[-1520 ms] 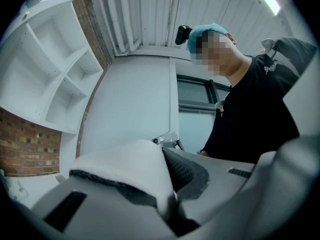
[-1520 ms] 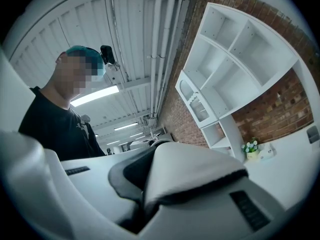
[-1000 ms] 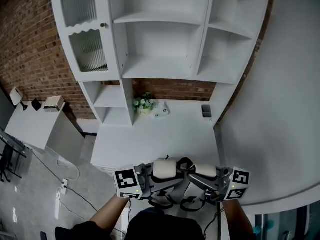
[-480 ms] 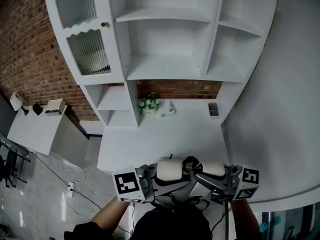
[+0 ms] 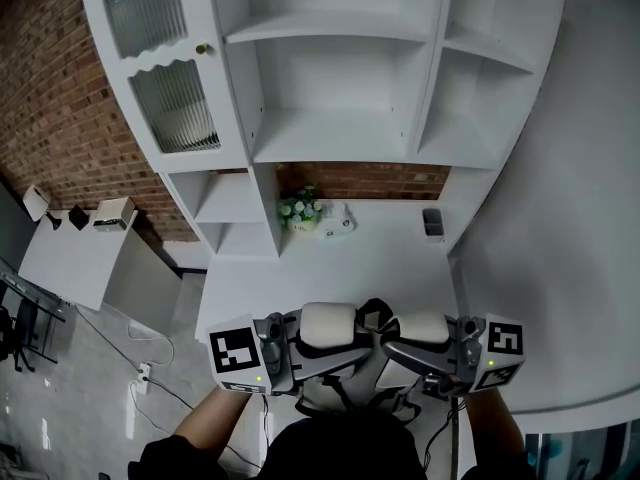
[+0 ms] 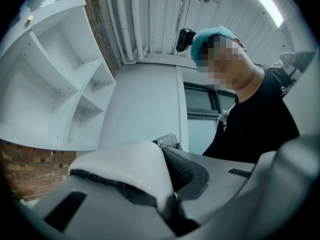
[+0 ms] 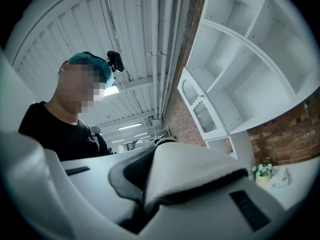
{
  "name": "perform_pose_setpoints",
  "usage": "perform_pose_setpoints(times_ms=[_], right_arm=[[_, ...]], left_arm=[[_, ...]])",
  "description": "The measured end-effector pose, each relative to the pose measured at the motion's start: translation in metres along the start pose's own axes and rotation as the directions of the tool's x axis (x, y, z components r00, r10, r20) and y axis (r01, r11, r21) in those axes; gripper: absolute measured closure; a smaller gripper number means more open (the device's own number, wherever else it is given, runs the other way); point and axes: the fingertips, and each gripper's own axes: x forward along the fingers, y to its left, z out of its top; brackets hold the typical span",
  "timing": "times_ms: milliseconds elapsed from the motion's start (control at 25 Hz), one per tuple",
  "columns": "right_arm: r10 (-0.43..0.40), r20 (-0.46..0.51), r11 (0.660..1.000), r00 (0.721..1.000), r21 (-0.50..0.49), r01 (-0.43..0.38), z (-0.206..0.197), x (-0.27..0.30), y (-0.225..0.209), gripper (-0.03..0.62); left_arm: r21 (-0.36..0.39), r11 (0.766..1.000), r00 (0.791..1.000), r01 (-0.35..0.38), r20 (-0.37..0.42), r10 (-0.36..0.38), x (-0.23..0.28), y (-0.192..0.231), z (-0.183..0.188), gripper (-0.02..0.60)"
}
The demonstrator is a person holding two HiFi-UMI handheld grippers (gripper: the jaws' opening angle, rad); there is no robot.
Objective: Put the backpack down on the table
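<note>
— Spotted the left gripper [image 5: 298, 356] where?
— Low in the head view, jaws nearly together, clamped on a white padded shoulder strap [image 5: 328, 325] of the backpack [image 5: 372, 318]. Checked the left gripper view too: saw that same strap pinched between the grey jaws.
— And the right gripper [image 5: 412, 353]?
— Much the same: jaws all but closed, gripping the other white strap [image 5: 422, 328].
— Found the backpack where, exactly?
— Held between both grippers, close to the person's black shirt [image 5: 340, 453], at the near edge of the white counter [image 5: 330, 268]. Couldn't tell whether it touched the counter.
— Noticed anything else there?
— Saw a flower pot [image 5: 300, 211] and a small dark holder [image 5: 432, 222] at the counter's back, well apart from the backpack, under white shelving [image 5: 340, 98] against a brick wall [image 5: 50, 118].
</note>
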Motion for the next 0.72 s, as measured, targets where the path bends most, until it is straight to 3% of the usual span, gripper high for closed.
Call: perform_pose_setpoints(times_ms=[720], right_arm=[[0.015, -0.001, 0.999, 1.0, -0.044, -0.015, 0.043, -0.01, -0.07, 0.566]], left_arm=[[0.028, 0.999, 1.0, 0.015, 0.019, -0.016, 0.015, 0.066, 0.022, 0.541]])
